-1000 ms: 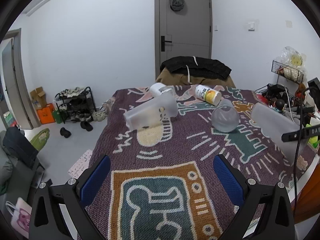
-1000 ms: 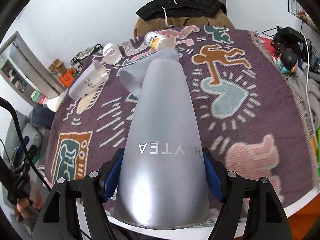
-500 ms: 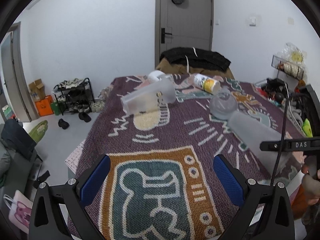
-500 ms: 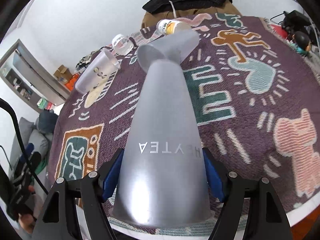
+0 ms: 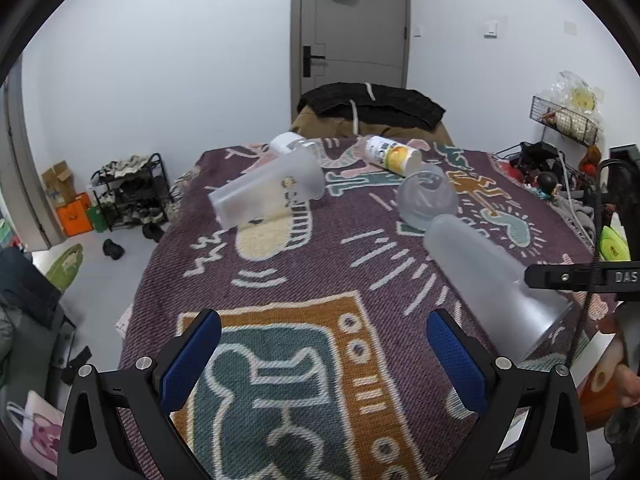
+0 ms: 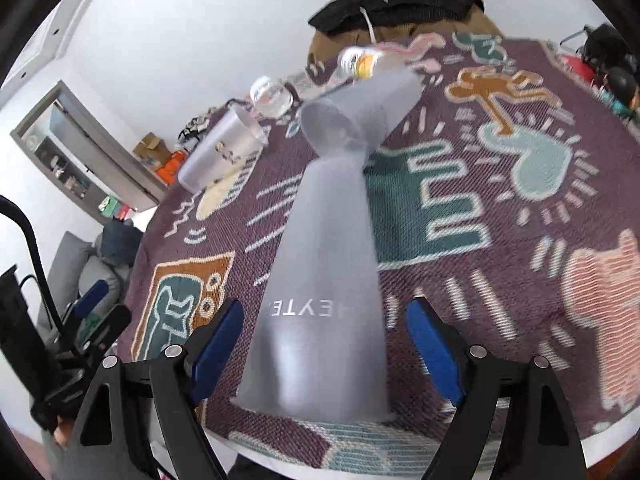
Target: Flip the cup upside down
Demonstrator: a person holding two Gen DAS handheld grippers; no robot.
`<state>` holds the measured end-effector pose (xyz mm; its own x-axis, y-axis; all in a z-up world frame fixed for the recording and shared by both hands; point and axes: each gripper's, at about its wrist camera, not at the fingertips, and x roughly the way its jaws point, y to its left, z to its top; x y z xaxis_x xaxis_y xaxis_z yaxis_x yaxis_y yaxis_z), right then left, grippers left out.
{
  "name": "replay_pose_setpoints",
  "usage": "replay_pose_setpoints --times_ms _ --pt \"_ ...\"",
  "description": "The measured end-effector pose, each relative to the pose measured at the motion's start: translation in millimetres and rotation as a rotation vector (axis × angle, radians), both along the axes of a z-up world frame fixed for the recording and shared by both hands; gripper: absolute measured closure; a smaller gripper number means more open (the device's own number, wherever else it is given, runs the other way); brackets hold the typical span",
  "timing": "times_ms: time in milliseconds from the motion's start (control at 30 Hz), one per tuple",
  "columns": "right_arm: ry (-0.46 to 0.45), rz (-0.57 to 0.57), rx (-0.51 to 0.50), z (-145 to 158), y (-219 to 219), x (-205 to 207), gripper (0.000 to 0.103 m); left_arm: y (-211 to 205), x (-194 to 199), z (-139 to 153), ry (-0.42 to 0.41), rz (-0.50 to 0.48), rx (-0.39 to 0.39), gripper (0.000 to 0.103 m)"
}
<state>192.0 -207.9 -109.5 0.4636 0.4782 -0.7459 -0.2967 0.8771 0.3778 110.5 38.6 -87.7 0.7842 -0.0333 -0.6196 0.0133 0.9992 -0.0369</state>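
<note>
A tall frosted cup (image 6: 328, 280) marked HEYTEA stands rim down on the patterned table cloth (image 6: 500, 216) near the front edge, between the fingers of my right gripper (image 6: 326, 340). The jaws are spread and the blue pads stand apart from the cup's sides. In the left wrist view the same cup (image 5: 492, 280) shows at the right, tilted in the image, with the right gripper's black body beside it. My left gripper (image 5: 324, 360) is open and empty above the cloth's near part.
Another frosted cup (image 5: 268, 196) lies on its side at the left back. A clear cup (image 5: 426, 198) lies on its side in the middle, and a bottle (image 5: 394, 154) and small jar (image 5: 288, 144) lie behind. Clutter fills the right side.
My right gripper has opened off the frosted cup, which now stands rim down on the cloth. The left gripper has drawn back and tilted a little.
</note>
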Motion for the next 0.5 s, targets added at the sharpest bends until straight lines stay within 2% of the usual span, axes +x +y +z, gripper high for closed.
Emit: replay_pose_setpoints --times_ms 167,300,500 --pt "-0.083 -0.054 -0.026 20.4 -35.6 -19.1 0.019 -18.5 11.3 11.7 0.003 -0.037 -0.012 0.000" --pt "-0.111 -0.132 -0.052 20.8 -71.7 -31.8 0.019 -44.1 19.9 17.7 0.005 -0.088 -0.008 0.000" --pt "-0.092 -0.194 -0.081 12.6 -115.3 -40.1 0.019 -82.5 57.2 11.7 0.105 -0.174 -0.052 0.000"
